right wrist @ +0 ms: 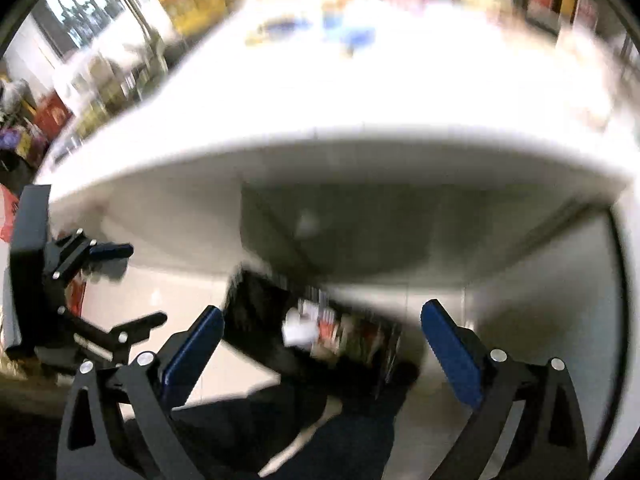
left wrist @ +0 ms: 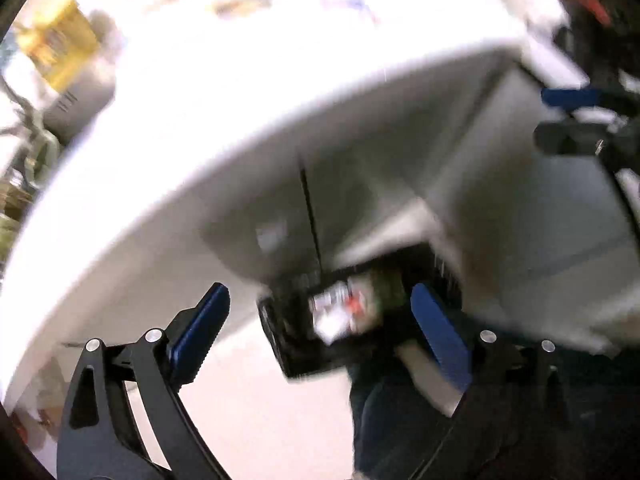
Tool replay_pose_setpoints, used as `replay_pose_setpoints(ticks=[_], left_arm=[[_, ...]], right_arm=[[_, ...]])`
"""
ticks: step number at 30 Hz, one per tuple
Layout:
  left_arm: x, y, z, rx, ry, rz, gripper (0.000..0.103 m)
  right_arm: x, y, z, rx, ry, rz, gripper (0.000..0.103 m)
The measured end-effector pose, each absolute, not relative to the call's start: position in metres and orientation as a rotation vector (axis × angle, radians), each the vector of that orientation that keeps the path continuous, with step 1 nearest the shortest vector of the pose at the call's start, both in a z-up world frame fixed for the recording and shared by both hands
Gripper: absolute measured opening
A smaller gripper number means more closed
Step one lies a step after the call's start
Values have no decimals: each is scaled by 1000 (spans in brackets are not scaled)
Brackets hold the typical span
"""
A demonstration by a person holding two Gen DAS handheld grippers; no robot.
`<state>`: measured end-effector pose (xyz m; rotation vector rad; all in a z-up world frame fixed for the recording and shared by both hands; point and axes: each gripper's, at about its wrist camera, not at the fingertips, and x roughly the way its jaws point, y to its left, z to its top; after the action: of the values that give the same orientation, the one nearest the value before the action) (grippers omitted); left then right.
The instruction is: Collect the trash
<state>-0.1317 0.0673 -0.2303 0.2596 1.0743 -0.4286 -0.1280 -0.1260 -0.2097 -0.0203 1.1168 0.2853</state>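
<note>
Trash bin point(right wrist: 316, 332) under white table point(right wrist: 360, 100), both hand-held grippers agape.

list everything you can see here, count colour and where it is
table: one, white top, fills the upper half of both views, seen from just past its near edge
bin: one, black, on the pale floor under the table edge, with white, red and green trash inside, too blurred to count
box: one, yellow, far left end of the table
clutter on the far side of the table: blue, yellow and red things, too blurred to name or count
person's legs: dark blue trousers, beside the bin
left gripper: one, black with blue pads, open, nothing held, above the bin
right gripper: one, black with blue pads, open, nothing held, above the bin
</note>
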Motion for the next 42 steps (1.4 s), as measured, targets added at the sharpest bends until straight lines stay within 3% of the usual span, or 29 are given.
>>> replay_pose_setpoints(ticks=[5, 11, 20, 42], left_arm=[[-101, 68, -137, 122, 881, -324, 90], [-62, 52, -91, 52, 785, -193, 90], [-38, 27, -50, 13, 724, -114, 90], [-25, 35, -20, -74, 676, 54, 90]], right_arm=[[-110, -121, -111, -36, 852, 202, 98], [-83, -126, -42, -39, 658, 120, 98], [-58, -133, -20, -40, 570, -52, 98], [-51, -164, 12, -44, 446, -168, 98]])
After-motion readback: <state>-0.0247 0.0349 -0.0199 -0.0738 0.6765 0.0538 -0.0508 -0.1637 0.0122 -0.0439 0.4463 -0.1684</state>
